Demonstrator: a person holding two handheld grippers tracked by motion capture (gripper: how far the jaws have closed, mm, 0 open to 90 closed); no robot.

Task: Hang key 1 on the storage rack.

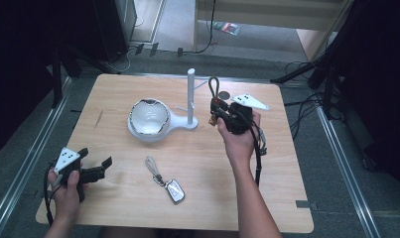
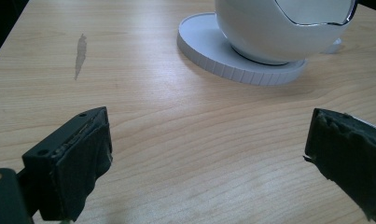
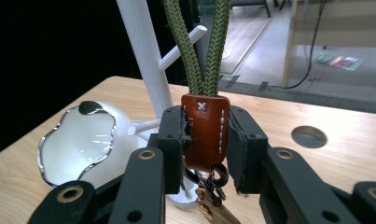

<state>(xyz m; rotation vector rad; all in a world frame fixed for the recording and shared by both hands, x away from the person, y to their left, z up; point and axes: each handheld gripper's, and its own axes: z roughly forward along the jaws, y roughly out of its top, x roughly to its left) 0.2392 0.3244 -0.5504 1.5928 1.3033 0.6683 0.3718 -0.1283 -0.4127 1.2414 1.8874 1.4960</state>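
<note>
A: In the high view your right gripper (image 1: 218, 115) is sitting just right of the white stand (image 1: 191, 96), holding the green-corded keychain (image 1: 214, 91) with its loop standing upright.

B: The right gripper view is giving you the detail — the fingers (image 3: 172, 142) are pressing on both sides of the brown leather tab (image 3: 205, 130), and the green cord (image 3: 202, 46) is rising straight up from between them. A metal clip and keys are hanging below the tab.

A: And your left gripper (image 1: 95, 167)?

B: It is resting at the near left of the tabletop (image 1: 197, 198), fingers (image 2: 78, 163) standing wide apart with nothing between them — its own view is showing bare wood, and the white bowl (image 2: 279, 28) on its round base ahead.

A: The high view is also showing a second key fob (image 1: 174, 190) lying flat near the front edge, well apart from both grippers.
</note>
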